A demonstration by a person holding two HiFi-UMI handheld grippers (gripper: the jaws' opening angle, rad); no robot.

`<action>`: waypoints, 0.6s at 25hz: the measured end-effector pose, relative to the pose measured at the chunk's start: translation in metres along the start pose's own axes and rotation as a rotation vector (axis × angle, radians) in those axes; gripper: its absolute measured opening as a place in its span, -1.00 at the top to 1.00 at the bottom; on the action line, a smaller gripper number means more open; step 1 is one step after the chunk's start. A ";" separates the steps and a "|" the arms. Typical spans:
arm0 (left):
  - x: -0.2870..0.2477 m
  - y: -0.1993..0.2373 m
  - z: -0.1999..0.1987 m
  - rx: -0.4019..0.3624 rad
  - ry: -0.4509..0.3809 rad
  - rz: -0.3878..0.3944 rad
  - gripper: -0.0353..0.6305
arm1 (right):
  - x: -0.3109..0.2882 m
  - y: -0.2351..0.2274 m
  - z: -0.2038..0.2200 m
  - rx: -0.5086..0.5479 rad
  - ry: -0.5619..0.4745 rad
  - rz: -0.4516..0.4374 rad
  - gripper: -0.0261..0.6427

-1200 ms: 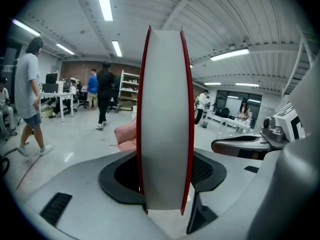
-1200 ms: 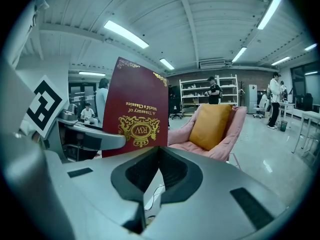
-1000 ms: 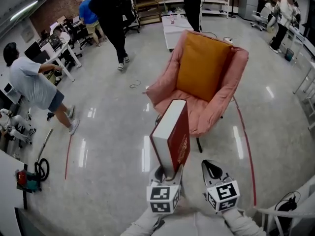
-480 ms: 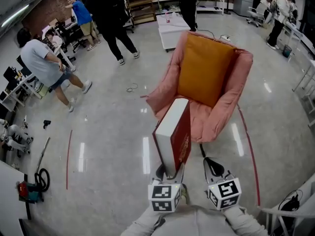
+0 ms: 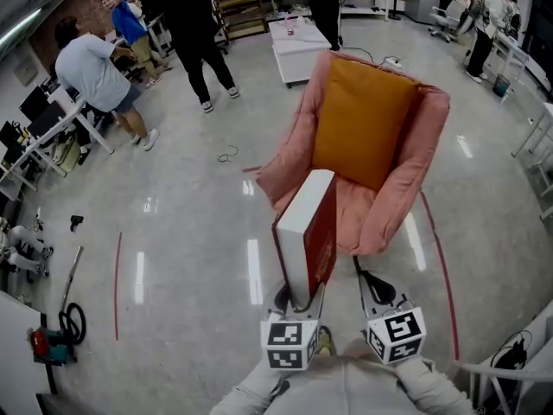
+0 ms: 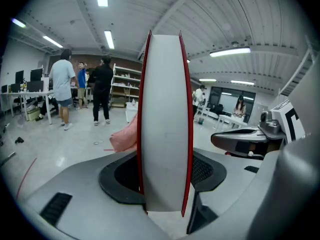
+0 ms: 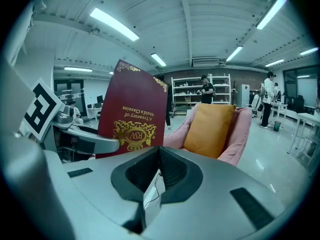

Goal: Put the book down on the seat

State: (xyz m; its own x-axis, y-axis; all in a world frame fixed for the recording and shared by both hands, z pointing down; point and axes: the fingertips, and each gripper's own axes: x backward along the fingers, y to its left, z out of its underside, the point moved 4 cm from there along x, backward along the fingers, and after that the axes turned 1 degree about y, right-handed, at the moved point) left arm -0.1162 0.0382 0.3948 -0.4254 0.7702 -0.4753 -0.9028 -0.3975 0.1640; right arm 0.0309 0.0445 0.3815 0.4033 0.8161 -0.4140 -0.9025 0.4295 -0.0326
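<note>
Big shiny grey floor [image 5: 190, 232] with a pink armchair [image 5: 289, 150] in the middle, and an orange cushion [image 5: 363, 119] leaning against its back. The seat [image 5: 359, 214] has nothing else on it. The book [image 5: 315, 232], a thick dark-red hardcover with a gold crest, is up in the air just in front of the chair, standing on end and not on the seat yet. The left tool [image 5: 298, 296] pinches its bottom edge, one jaw on each cover. The right tool [image 5: 373, 285] sits just beside it, jaws pressed together on nothing, clear of the book.
</note>
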 end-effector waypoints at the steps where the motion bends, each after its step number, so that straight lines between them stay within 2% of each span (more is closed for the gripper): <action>1: -0.002 0.002 0.000 0.001 0.001 0.000 0.15 | -0.003 0.000 0.000 0.000 0.002 0.000 0.91; 9: -0.020 0.019 -0.002 0.022 0.033 0.002 0.15 | -0.022 -0.005 -0.001 -0.016 0.037 -0.003 0.91; 15: -0.048 0.023 -0.005 0.039 0.063 0.010 0.15 | -0.046 -0.025 0.003 -0.041 0.071 -0.013 0.91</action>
State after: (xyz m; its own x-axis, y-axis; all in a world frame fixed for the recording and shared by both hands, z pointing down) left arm -0.1159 -0.0108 0.4171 -0.4305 0.7327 -0.5271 -0.9009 -0.3841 0.2019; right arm 0.0356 -0.0028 0.4041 0.4049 0.7804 -0.4765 -0.9032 0.4226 -0.0755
